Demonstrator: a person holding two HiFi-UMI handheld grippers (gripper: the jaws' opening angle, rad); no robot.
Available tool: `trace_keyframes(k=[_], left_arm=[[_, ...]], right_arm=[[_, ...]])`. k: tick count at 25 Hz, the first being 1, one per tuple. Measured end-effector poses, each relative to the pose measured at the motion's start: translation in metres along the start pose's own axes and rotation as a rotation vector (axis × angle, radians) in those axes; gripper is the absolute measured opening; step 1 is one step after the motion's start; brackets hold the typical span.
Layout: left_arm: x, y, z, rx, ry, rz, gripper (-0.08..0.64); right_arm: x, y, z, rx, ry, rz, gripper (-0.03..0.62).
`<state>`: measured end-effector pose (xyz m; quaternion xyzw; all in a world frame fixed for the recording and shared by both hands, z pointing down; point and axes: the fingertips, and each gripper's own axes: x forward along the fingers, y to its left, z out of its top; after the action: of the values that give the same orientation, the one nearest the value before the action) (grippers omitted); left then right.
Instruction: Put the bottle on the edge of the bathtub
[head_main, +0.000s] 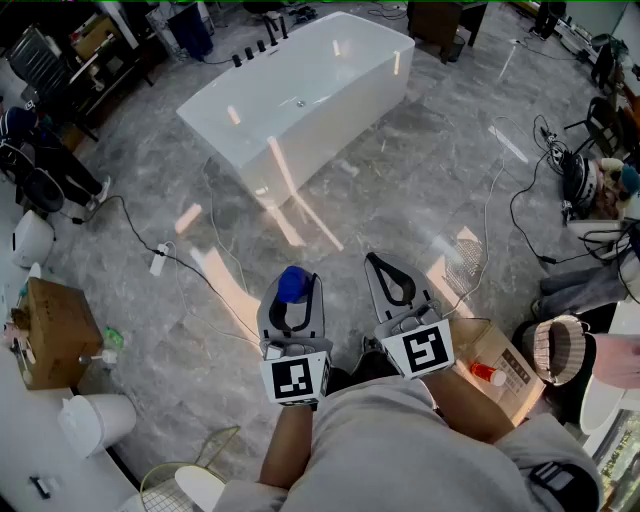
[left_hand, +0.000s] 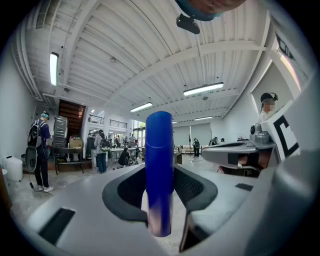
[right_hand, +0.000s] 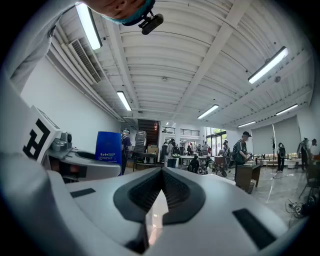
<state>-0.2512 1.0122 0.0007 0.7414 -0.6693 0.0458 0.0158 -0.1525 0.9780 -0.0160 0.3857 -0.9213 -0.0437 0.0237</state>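
A blue bottle (head_main: 292, 284) stands upright between the jaws of my left gripper (head_main: 293, 290), which is shut on it. In the left gripper view the bottle (left_hand: 159, 165) rises between the dark pads (left_hand: 197, 187), which press on its sides. My right gripper (head_main: 376, 262) is beside it on the right, shut, with its tips touching and nothing in them. The right gripper view shows those tips (right_hand: 162, 170) meeting, and the bottle (right_hand: 108, 146) off to the left. The white bathtub (head_main: 300, 95) stands on the grey floor well ahead of both grippers.
Black taps (head_main: 262, 45) line the tub's far left end. Cables and a power strip (head_main: 160, 260) trail over the floor. Cardboard boxes sit at left (head_main: 55, 330) and at right (head_main: 500, 375). A white bin (head_main: 95, 420) is lower left; a person (head_main: 590, 290) sits at right.
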Motion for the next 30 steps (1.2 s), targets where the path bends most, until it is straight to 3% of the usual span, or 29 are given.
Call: trace_keyframes(k=[9,30], left_arm=[[0.017,-0.013,-0.003,0.0,0.031,-0.019,0.17],[0.087,-0.063,-0.005,0.008,0.05,-0.042,0.17]], right_arm=[[0.004,-0.016,-0.007,0.064,0.014,0.004,0.005],[0.016,-0.093,-0.028,0.079,0.016,0.025,0.005]])
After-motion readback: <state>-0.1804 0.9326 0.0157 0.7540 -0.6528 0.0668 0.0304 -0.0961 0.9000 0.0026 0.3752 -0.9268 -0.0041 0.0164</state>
